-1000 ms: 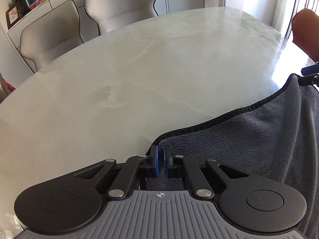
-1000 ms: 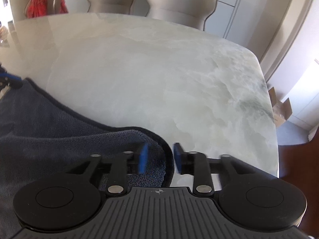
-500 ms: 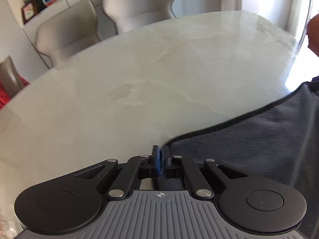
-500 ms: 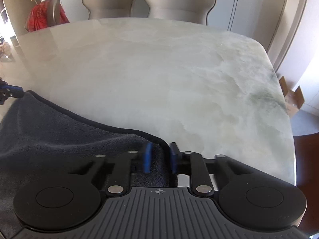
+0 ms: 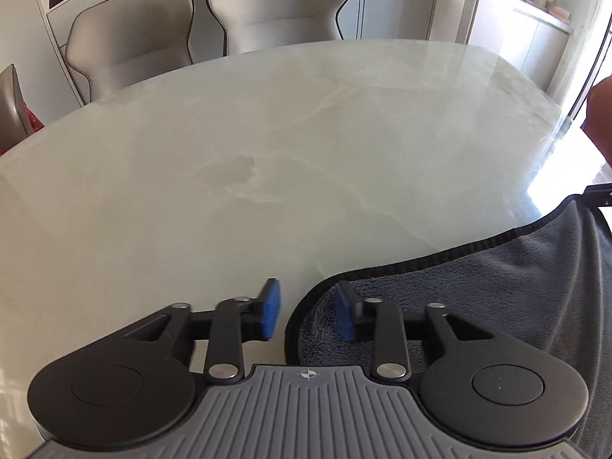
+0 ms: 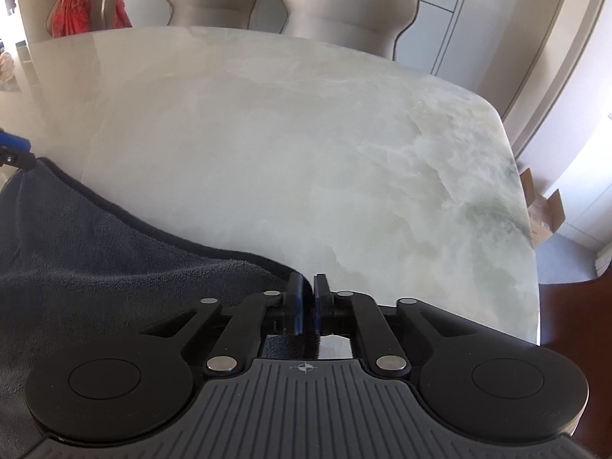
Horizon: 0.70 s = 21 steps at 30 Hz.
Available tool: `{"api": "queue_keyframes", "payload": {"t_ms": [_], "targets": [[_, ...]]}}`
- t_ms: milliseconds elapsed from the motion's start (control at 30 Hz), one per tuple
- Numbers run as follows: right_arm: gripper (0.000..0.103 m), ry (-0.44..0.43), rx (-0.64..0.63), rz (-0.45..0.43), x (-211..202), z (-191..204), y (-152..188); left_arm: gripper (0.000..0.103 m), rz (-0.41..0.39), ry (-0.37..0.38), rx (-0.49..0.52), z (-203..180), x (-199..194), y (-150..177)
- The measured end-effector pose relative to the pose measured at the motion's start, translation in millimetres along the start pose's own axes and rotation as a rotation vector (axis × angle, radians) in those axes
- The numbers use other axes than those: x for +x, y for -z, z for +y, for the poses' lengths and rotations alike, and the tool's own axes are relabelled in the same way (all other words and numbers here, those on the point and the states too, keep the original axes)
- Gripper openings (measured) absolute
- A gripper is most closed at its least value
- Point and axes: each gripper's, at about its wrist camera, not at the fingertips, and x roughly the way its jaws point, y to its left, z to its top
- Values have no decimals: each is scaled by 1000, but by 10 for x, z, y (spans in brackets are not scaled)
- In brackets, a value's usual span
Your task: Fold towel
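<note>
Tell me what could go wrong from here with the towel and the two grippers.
1. The left gripper has its jaws opening, and the towel corner lies between the pads unpinched, so that side may sag or slide off line.
2. The right gripper is shut on the other corner; pulling now would likely drag the cloth askew across the smooth table.

Sunlit marble table (image 5: pixel 267 153), beige chairs (image 5: pixel 279 4)
</note>
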Motion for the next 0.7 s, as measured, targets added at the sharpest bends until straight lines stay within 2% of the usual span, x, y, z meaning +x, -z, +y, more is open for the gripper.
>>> {"api": "queue_keyframes", "payload": {"t_ms": [100, 200, 300, 367, 433, 467, 533, 633, 700], "targets": [[30, -10, 7, 15, 15, 2, 15, 46, 13, 1, 22, -65, 26, -2], [31, -13, 23, 13, 18, -2, 31, 62, 11, -21, 25, -96, 80, -21], [31, -25, 39, 11, 29, -30, 41, 66, 5, -16, 0, -76, 124, -32], [31, -30, 38, 6, 32, -30, 55, 58, 3, 2, 5, -85, 122, -35], [28, -38, 22, 0, 26, -3, 65, 35, 7, 28, 22, -120, 111, -45], [26, -38, 9, -4, 23, 21, 70, 32, 5, 30, 41, -163, 104, -46], [16, -35, -10, -9, 15, 61, 74, 8, -1, 27, 83, -260, 90, -34], [5, -13, -48, -17, -8, 114, 83, 7, -14, -11, 100, -352, 87, -19], [4, -5, -44, -37, -51, 104, 81, 7, -21, -30, 93, -369, 87, -15]]}}
